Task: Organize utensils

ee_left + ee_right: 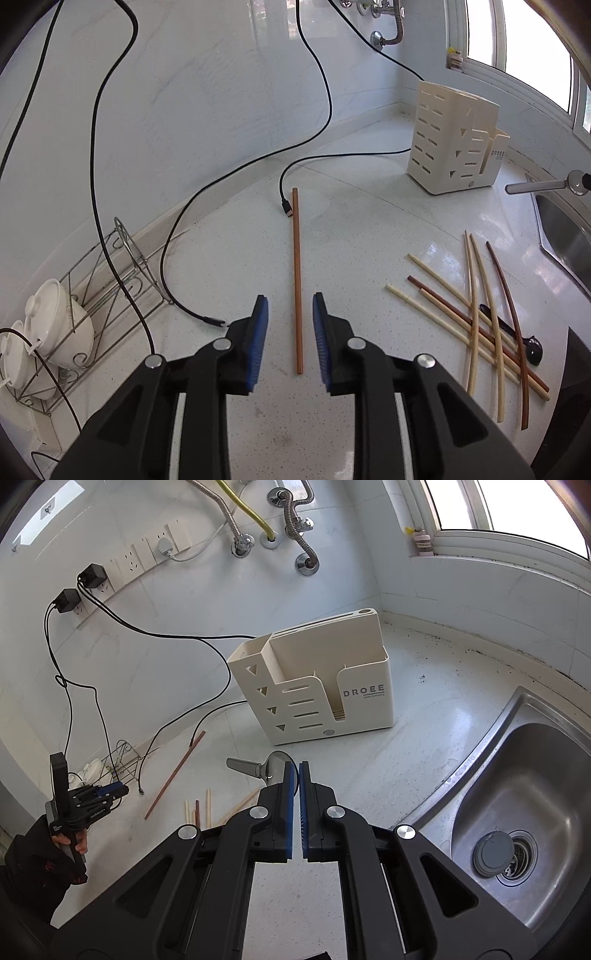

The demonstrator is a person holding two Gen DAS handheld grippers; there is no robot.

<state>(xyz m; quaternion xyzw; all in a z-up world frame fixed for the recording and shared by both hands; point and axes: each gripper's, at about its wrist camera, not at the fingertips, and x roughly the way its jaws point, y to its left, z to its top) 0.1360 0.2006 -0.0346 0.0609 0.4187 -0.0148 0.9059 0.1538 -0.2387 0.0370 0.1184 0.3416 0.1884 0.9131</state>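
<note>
A single brown chopstick [296, 251] lies on the speckled white counter, and its near end runs between the fingers of my left gripper [290, 297]. That gripper is open, its blue pads clear of the chopstick on both sides. To the right, several pale and dark chopsticks [480, 325] lie crossed in a pile beside a black spoon [532, 349]. My right gripper [295, 766] is shut on a metal spoon [245, 766], whose handle sticks out to the left. The cream utensil holder [317, 686] stands upright just beyond it.
Black cables [177, 236] trail across the counter from wall sockets. A wire rack with white lidded bowls [62, 332] sits at the left wall. The steel sink [524, 794] lies to the right, its faucet [535, 186] above. A person's hand [70, 843] holds the left gripper.
</note>
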